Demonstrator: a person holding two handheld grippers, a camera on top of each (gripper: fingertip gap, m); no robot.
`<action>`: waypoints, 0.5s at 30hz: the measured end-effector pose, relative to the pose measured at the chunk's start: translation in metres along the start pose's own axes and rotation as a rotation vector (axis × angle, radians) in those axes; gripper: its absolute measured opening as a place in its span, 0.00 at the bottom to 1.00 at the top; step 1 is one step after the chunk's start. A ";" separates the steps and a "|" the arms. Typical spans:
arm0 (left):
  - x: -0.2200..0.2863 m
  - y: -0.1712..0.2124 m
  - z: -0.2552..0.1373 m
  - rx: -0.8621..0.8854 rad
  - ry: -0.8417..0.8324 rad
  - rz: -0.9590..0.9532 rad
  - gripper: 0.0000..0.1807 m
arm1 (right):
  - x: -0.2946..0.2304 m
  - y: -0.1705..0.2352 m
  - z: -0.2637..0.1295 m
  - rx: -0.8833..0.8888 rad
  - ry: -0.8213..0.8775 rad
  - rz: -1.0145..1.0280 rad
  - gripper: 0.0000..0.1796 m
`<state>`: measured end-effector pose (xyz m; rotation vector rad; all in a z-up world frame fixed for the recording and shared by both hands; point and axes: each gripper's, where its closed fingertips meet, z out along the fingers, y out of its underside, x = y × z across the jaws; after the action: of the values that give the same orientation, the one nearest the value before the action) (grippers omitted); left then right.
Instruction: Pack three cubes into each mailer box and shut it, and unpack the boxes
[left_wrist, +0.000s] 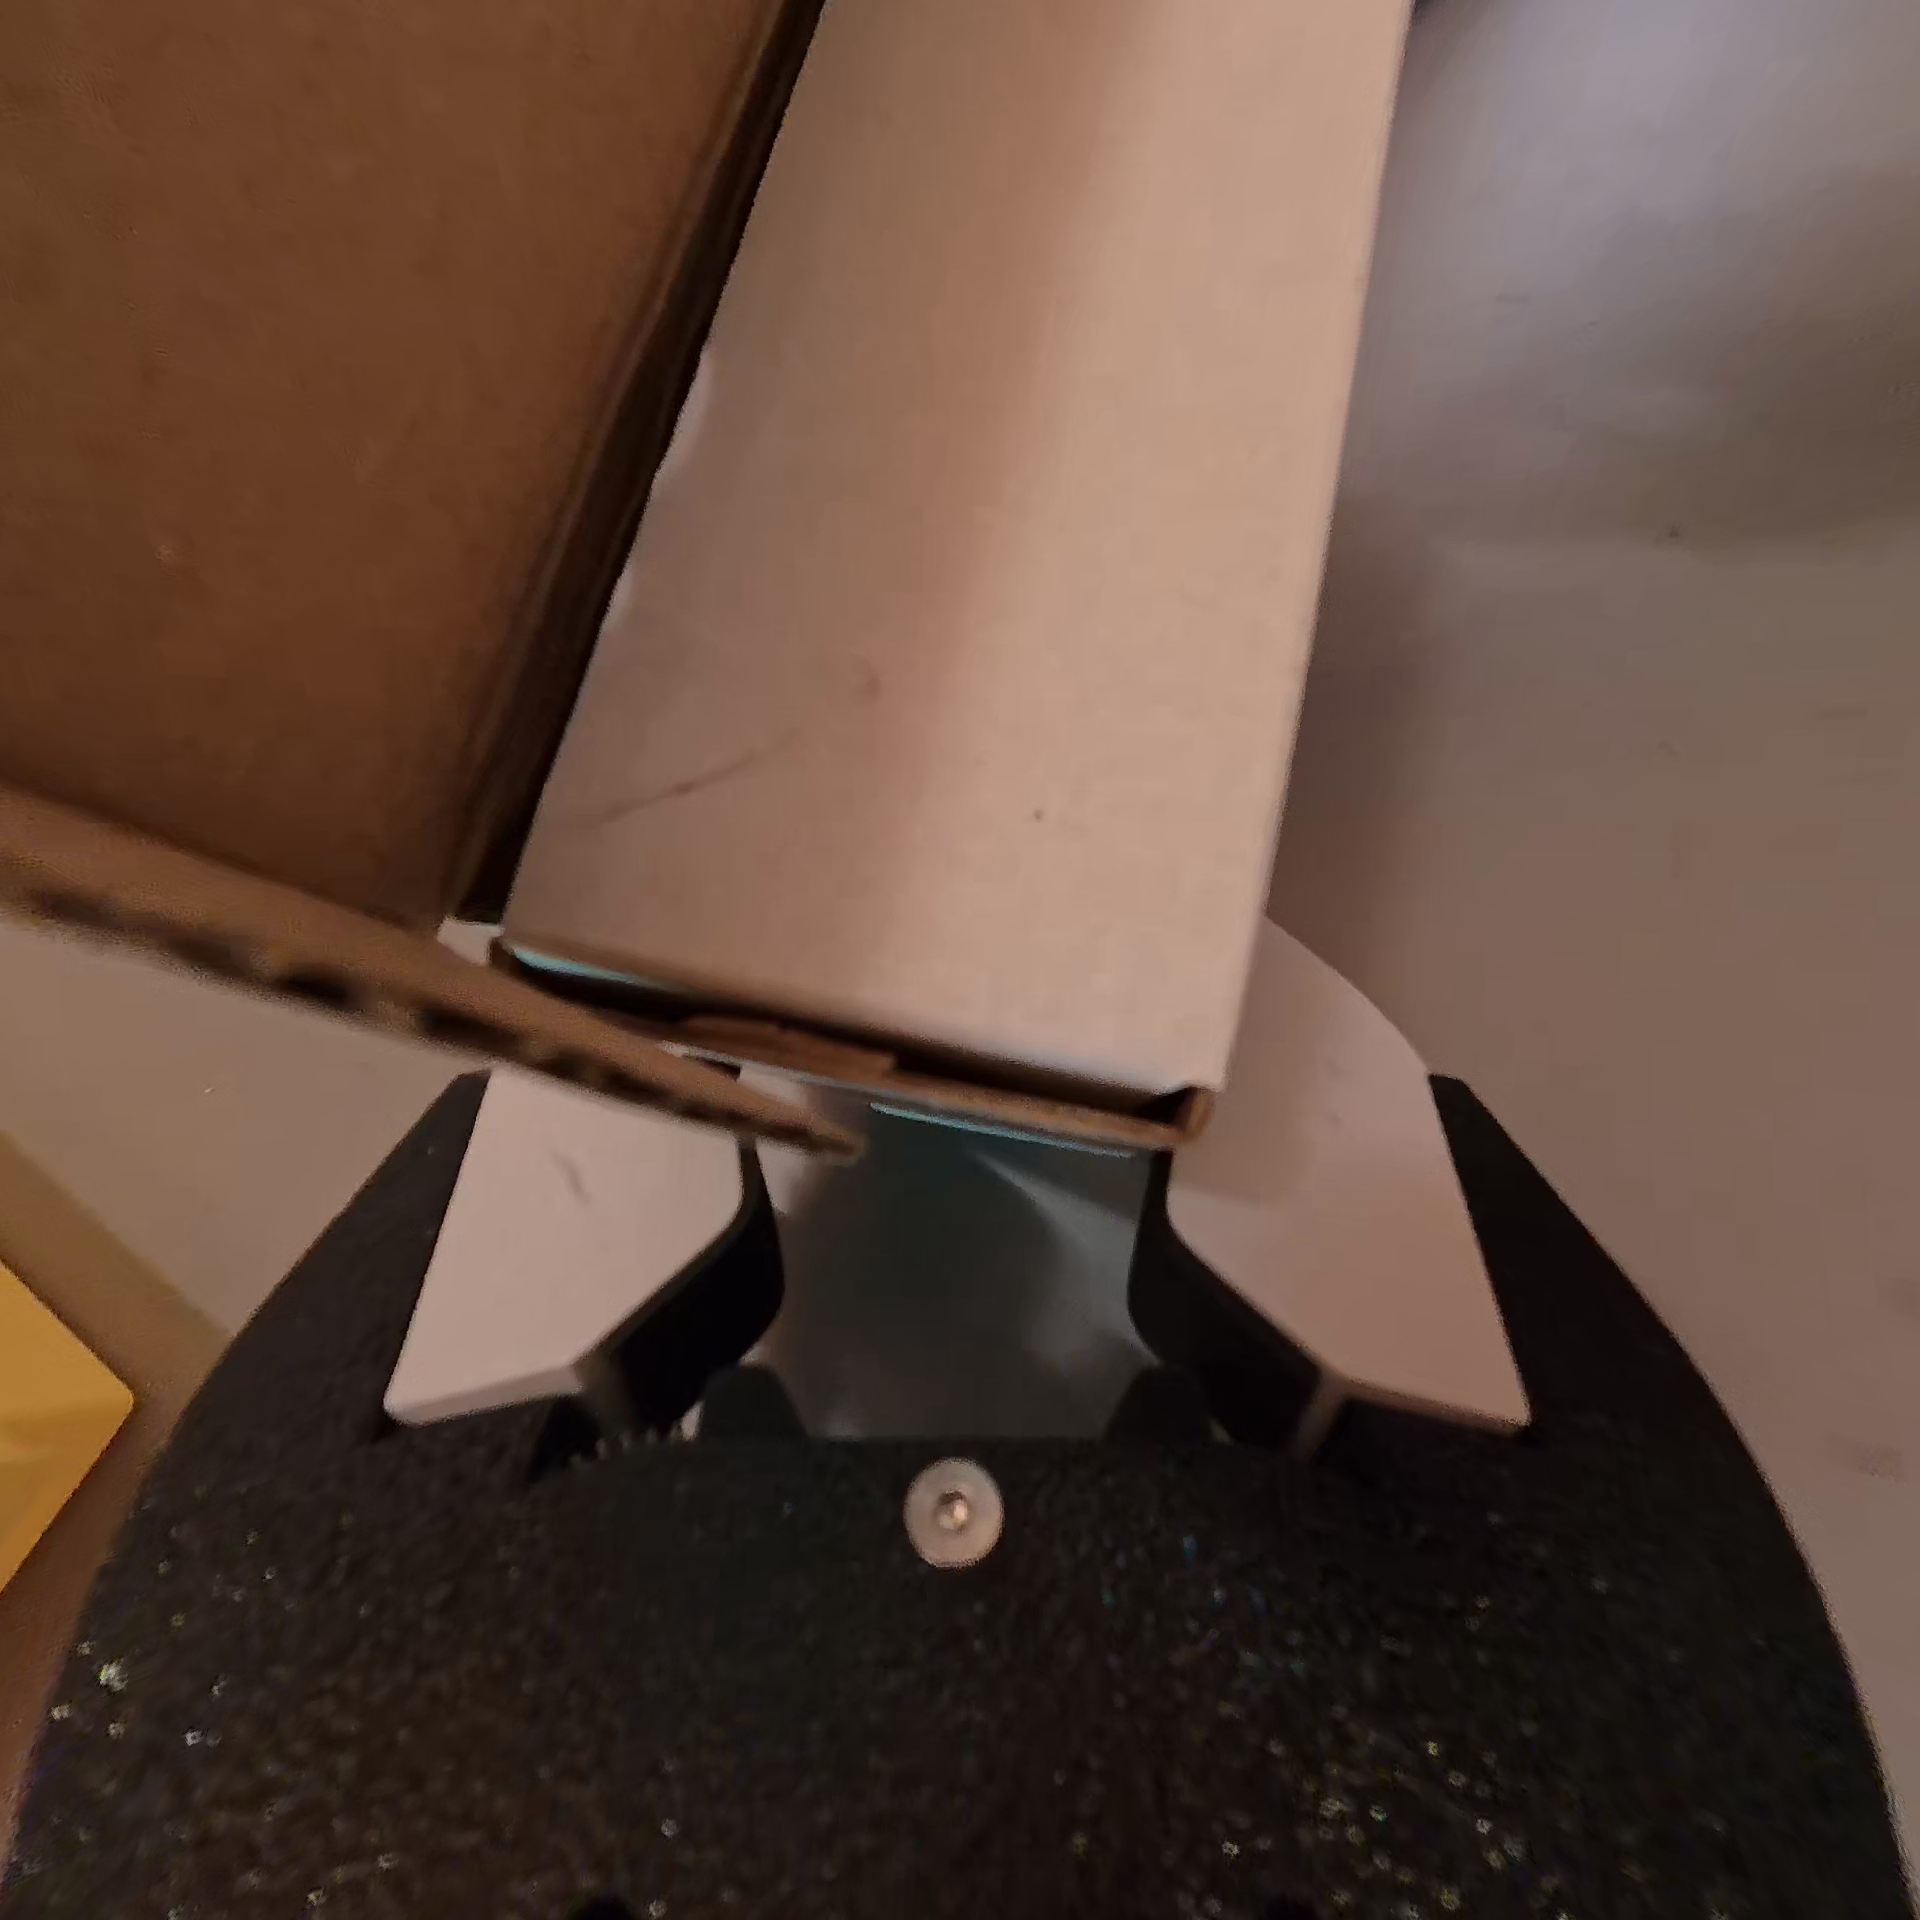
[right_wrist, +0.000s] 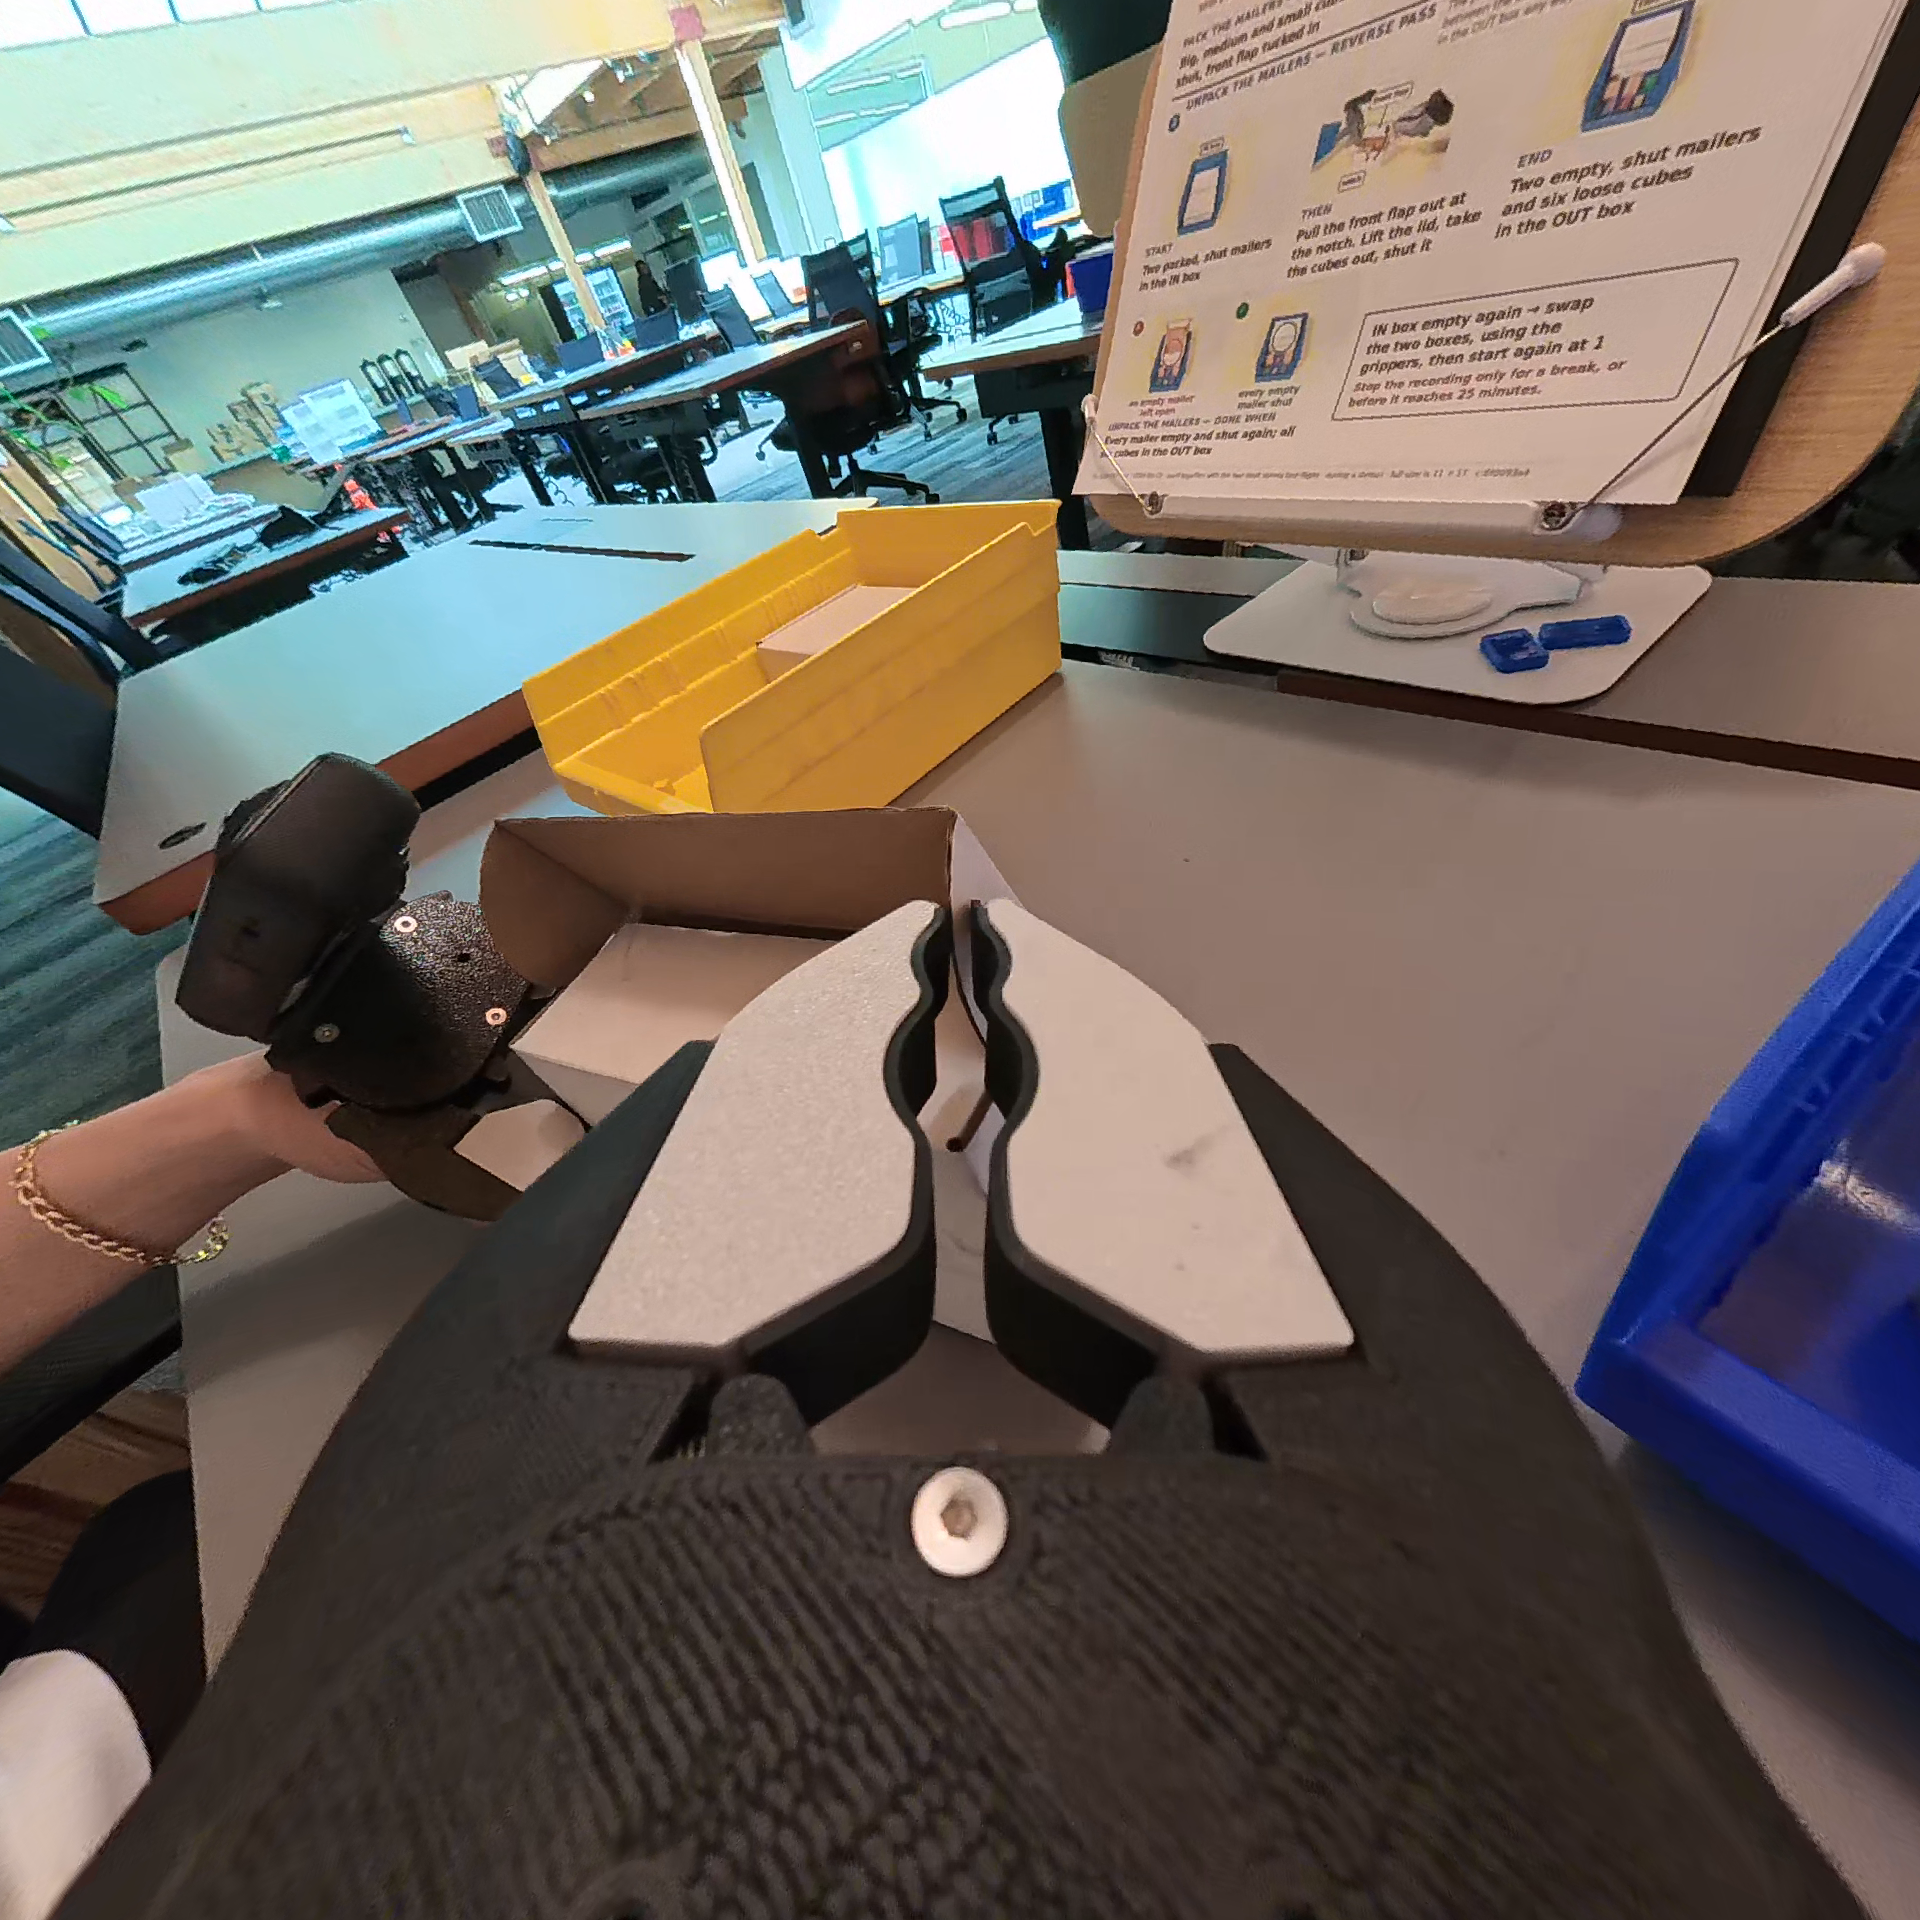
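Right claw (right_wrist: 961, 914) sits nearly closed above the near edge of the open mailer box (right_wrist: 727, 862), its two pale fingers (right_wrist: 790, 1122) almost meeting with only a thin gap, and a thin dark cord or strip runs in that gap; whether it is actually pinched I cannot tell. Left claw (left_wrist: 966, 1143) is spread wide, and between its fingers sits the end of a white flap or wall panel (left_wrist: 935, 623) of the same box. Whether the fingers press on it is unclear, since the panel's edge covers the tips. In the right wrist view that left claw (right_wrist: 499, 1091) comes in from the left side of the box, held by a person's hand (right_wrist: 270, 1122).

The mailer box stands on the grey tabletop (right_wrist: 1455, 987), lid up, brown inside, with a white surface (right_wrist: 665, 987) showing in it. No cube is plainly visible in it. A yellow bin (right_wrist: 810, 675) stands behind it holding a white box (right_wrist: 831, 634), and a blue bin (right_wrist: 1787, 1247) lies to the right.

The risk, as I judge it, is the light cardboard: with the left claw spread and not clearly gripping, the box could skid or tip when the right one pushes or pulls a flap. A flap could also crease or fold the wrong way if forced off its line, and the tuck would then fail to seat.
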<state>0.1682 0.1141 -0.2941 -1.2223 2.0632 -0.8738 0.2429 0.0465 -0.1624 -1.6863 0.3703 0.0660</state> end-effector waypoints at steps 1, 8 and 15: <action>0.000 0.000 0.000 -0.002 0.001 -0.001 0.46 | 0.000 0.000 0.000 0.000 0.001 0.002 0.02; 0.000 0.001 0.001 -0.035 0.003 0.005 0.46 | 0.001 -0.001 0.000 0.004 0.015 0.018 0.02; 0.000 0.001 0.003 -0.062 0.003 0.017 0.45 | 0.008 0.003 0.000 -0.018 0.049 -0.012 0.02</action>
<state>0.1699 0.1141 -0.2970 -1.2340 2.1145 -0.8099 0.2498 0.0444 -0.1671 -1.7100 0.3975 0.0198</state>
